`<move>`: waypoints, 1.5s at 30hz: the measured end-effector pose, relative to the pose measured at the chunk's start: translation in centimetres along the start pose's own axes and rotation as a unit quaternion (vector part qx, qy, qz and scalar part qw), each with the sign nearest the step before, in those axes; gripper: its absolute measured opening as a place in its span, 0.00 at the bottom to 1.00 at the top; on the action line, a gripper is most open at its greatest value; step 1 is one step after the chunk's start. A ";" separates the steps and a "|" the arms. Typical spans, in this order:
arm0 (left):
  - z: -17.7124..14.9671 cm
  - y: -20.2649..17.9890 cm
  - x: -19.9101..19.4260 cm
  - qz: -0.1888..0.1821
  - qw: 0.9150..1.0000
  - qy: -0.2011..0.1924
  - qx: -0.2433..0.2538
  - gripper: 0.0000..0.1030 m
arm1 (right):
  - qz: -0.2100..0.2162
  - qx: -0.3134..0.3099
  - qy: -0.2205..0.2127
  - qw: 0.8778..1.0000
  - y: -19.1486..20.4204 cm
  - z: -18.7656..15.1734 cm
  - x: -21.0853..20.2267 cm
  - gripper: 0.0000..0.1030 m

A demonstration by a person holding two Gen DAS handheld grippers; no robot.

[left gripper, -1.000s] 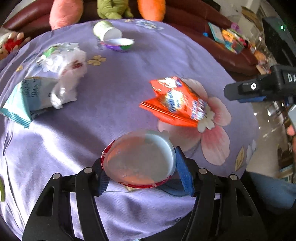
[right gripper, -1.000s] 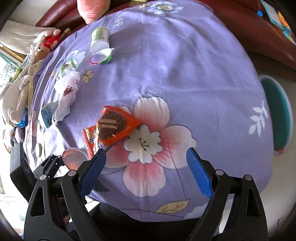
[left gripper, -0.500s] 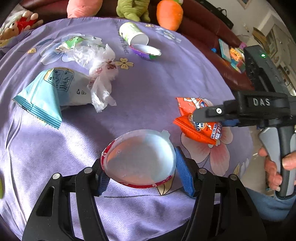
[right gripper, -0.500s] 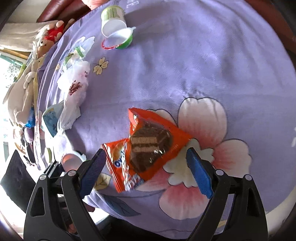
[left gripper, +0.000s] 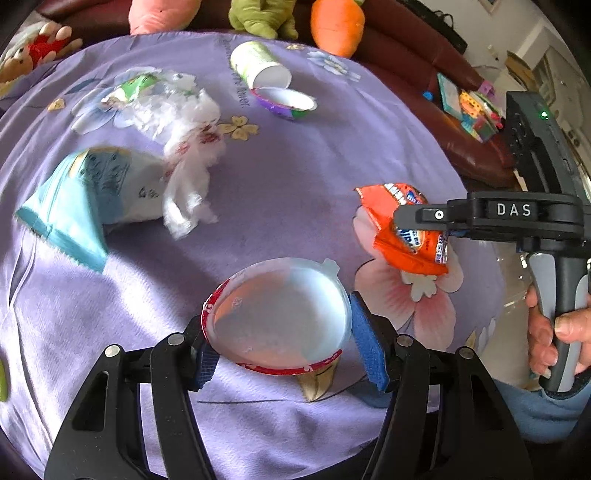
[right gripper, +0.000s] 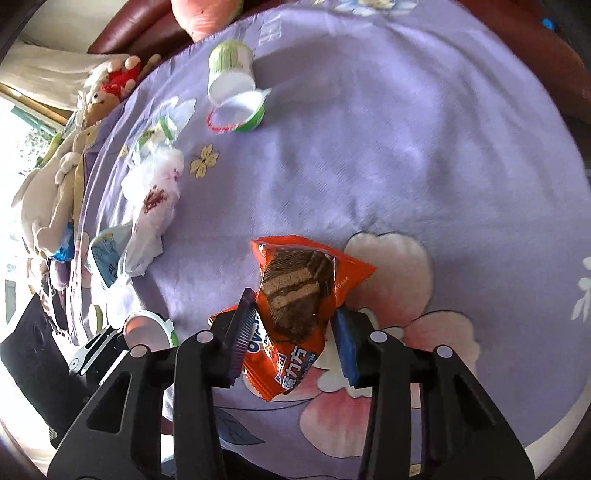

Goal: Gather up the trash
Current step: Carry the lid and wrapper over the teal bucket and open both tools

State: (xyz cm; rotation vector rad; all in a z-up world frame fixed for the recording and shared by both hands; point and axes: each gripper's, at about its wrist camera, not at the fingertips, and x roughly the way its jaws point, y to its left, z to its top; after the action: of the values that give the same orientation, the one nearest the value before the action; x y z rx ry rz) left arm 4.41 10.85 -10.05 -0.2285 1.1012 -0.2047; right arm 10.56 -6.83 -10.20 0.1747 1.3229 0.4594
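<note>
My left gripper [left gripper: 284, 350] is shut on a red-rimmed white plastic cup [left gripper: 275, 314], held above the purple flowered tablecloth [left gripper: 295, 177]. My right gripper [right gripper: 295, 339] has closed around an orange snack wrapper [right gripper: 295, 295] lying on the cloth; it also shows in the left wrist view [left gripper: 402, 229], with the wrapper under its black finger. A light-blue packet [left gripper: 88, 199], crumpled white plastic [left gripper: 184, 155], a white-and-green cup [left gripper: 258, 66] on its side and a purple-rimmed cup [left gripper: 286, 103] lie farther back.
Plush toys [left gripper: 332, 22] and a dark red sofa [left gripper: 424, 62] lie beyond the table's far edge. More stuffed animals [right gripper: 62, 177] sit off the table's left side in the right wrist view. The table edge drops off at the right near my right hand [left gripper: 554, 332].
My right gripper came down over the orange wrapper and its jaws closed from wide open onto it. The left gripper kept the cup and shifted its view slightly.
</note>
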 end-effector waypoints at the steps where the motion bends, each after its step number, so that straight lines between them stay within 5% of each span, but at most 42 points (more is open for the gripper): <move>1: 0.1 -0.3 0.0 0.000 1.000 -0.001 0.004 0.62 | -0.002 0.002 -0.007 1.000 -0.4 0.0 -0.6 0.38; 21: 5.7 -12.7 2.3 -0.017 0.994 -0.004 0.111 0.62 | -0.007 0.113 -0.119 0.986 -15.0 -1.2 -10.5 0.38; 35: 10.2 -27.5 7.8 -0.059 0.974 0.015 0.218 0.62 | -0.038 0.231 -0.204 0.951 -30.5 -4.4 -18.4 0.39; 45: 10.4 -37.1 13.6 -0.087 0.957 0.051 0.273 0.62 | -0.049 0.276 -0.209 0.937 -37.4 -6.2 -19.8 0.40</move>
State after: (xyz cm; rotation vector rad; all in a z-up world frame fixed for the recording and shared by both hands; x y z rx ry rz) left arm 17.88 -27.56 -6.70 0.1851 1.0858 -0.6730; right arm 9.61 -49.57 -8.29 0.6361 1.0041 -0.0518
